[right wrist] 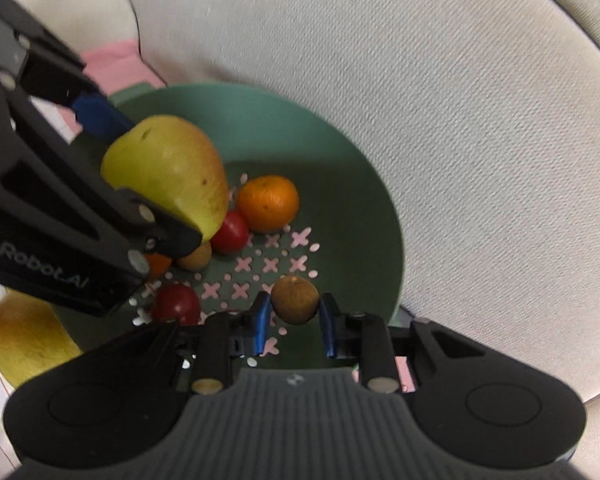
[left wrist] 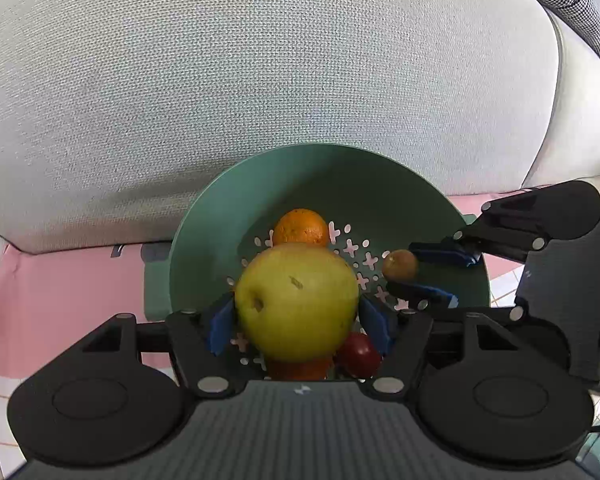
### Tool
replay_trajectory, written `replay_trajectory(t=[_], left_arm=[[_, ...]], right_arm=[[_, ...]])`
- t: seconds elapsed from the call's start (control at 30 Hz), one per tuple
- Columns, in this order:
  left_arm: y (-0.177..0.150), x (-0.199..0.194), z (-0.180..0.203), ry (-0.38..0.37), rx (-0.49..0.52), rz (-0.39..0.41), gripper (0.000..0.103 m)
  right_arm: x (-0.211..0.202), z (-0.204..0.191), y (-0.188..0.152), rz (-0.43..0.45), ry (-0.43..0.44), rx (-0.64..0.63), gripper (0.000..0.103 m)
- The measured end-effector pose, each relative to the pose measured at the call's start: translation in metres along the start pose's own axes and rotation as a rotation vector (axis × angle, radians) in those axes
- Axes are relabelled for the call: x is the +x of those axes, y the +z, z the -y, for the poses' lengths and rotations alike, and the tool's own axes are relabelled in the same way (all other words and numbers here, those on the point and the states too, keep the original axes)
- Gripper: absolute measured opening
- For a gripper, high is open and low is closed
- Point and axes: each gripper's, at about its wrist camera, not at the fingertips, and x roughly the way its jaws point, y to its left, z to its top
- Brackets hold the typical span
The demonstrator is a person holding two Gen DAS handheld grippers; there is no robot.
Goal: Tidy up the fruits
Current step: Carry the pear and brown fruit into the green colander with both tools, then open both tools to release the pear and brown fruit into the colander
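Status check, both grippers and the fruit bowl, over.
Left gripper clamped on green apple, over green bowl. Right gripper shut on small brown fruit. Nothing blocking.

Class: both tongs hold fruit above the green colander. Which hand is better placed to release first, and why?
Right, probably. Its tongs hold the small brown fruit over bare colander floor; the left tongs' green apple hangs above other fruit.

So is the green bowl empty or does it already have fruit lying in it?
Not empty. The green bowl already has an orange and two small red fruits lying on its perforated bottom, while the green apple and small brown fruit are gripped above it.
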Motion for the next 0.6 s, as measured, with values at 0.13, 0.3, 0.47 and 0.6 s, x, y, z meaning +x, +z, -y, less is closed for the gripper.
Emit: replay_trajectory(t=[0.13, 0.3, 0.47, 0.6], left_arm=[[0.003, 0.005, 0.002, 0.013, 0.001, -0.008, 0.075], [0.007, 0.011, 0.004, 0.013, 0.019, -0.007, 0.075], [0.008, 0.016, 0.005, -0.011, 0.05, -0.011, 0.075], [0.005, 0.019, 0.007, -0.03, 0.068, -0.042, 0.072]], right_arm=[[0.005, -0.002, 0.0, -0.014, 0.004, -0.006, 0.023], [0.009, -0.002, -0.001, -0.018, 0.007, -0.001, 0.023], [0.009, 0.0, -0.002, -0.019, 0.013, -0.003, 0.023], [0.006, 0.0, -0.001, -0.019, 0.013, -0.011, 0.023]])
